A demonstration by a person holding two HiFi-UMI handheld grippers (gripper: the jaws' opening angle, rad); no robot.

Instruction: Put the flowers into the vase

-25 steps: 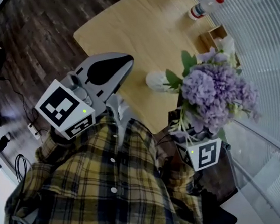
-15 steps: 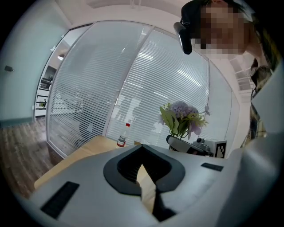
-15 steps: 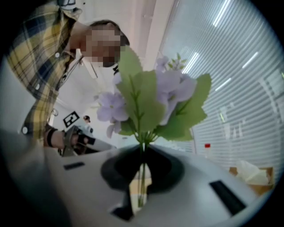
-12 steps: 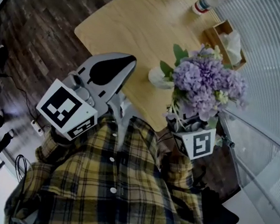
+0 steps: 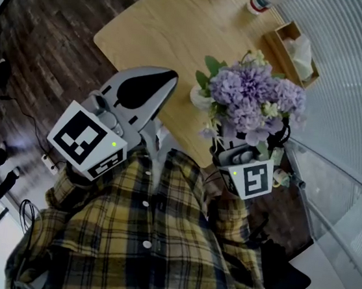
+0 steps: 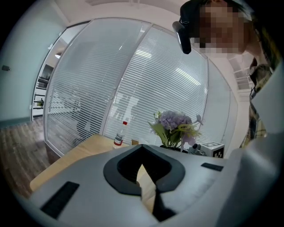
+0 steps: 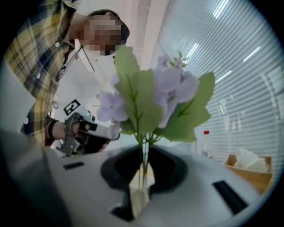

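My right gripper (image 5: pixel 230 148) is shut on the stems (image 7: pixel 143 165) of a bunch of purple flowers (image 5: pixel 251 102) with green leaves. The stems stand upright between its jaws in the right gripper view. A small white vase (image 5: pixel 197 101) sits on the wooden table (image 5: pixel 162 33), right beside the bunch on its left and partly hidden by the leaves. My left gripper (image 5: pixel 168 76) hovers shut and holds nothing, left of the vase, above the table's near edge. From the left gripper view the flowers (image 6: pixel 175 123) show ahead to the right.
A clear bottle with a red cap (image 5: pixel 259 0) and a wooden box with tissue (image 5: pixel 296 45) stand at the table's far side by the slatted glass wall. Dark wood floor lies left of the table. The person's plaid shirt fills the bottom of the head view.
The right gripper has sunk with the bunch, which has drifted left in the head view until its leaves overlap the vase. The left gripper has stayed put.
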